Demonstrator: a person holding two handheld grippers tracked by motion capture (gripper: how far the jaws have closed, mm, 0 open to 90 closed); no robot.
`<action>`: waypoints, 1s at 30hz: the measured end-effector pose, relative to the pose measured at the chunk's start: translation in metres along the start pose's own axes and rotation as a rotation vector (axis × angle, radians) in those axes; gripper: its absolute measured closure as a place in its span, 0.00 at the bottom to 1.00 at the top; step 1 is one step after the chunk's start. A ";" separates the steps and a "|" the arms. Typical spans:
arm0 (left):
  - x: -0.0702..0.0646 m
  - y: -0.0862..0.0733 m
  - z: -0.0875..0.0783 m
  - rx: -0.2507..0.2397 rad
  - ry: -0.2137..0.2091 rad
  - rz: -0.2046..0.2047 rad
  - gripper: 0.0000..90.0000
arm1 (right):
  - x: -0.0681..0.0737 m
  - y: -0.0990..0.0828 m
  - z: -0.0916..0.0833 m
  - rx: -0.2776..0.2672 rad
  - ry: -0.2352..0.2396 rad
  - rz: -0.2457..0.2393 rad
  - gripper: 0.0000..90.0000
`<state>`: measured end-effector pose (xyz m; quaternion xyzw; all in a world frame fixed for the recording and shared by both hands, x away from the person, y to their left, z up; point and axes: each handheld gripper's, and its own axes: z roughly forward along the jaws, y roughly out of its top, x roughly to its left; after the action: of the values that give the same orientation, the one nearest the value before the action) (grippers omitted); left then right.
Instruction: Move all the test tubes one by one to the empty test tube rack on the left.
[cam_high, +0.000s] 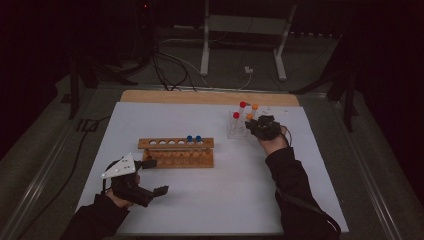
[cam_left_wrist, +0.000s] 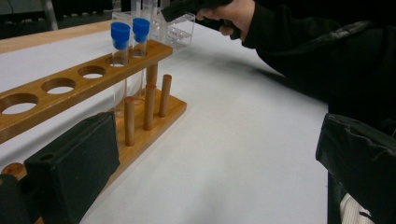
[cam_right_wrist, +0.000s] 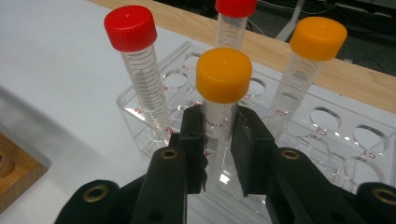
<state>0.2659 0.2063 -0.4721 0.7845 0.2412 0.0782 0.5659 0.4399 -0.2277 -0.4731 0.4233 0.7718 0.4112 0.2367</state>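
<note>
Looking down from the high view, the right tongs sit at the clear plastic rack on the far right part of the white table, right among its capped tubes, while the left tongs hover low near the front left, just in front of the wooden rack; two blue-capped tubes stand upright in that wooden rack's right-hand holes. Over to the left gripper view: the left tongs are spread wide, released, nothing between the black jaws but bare table, and the wooden rack runs away on the left with the blue-capped tubes standing vertical at its far end; a hand and dark sleeve reach to the clear plastic rack beyond. Now the right gripper view, and here's the action: the right tongs are clenched on the orange-capped tube, pads pressing either side just under the cap. That tube stands upright in the clear plastic rack, long axis vertical, cap on top. Around it stand two red-capped tubes and a second orange one.
</note>
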 end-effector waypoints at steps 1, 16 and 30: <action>0.000 0.000 0.000 0.001 -0.003 -0.001 0.00 | 0.000 0.000 0.000 0.003 0.000 -0.002 0.83; 0.000 0.001 0.001 0.006 0.001 0.004 0.00 | 0.002 0.025 -0.026 -0.039 -0.005 -0.044 0.83; -0.001 0.002 0.001 0.010 0.002 0.003 0.00 | 0.006 0.044 -0.064 -0.079 0.004 -0.077 0.83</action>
<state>0.2659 0.2046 -0.4701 0.7878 0.2408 0.0787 0.5615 0.4113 -0.2366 -0.4017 0.3827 0.7711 0.4329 0.2673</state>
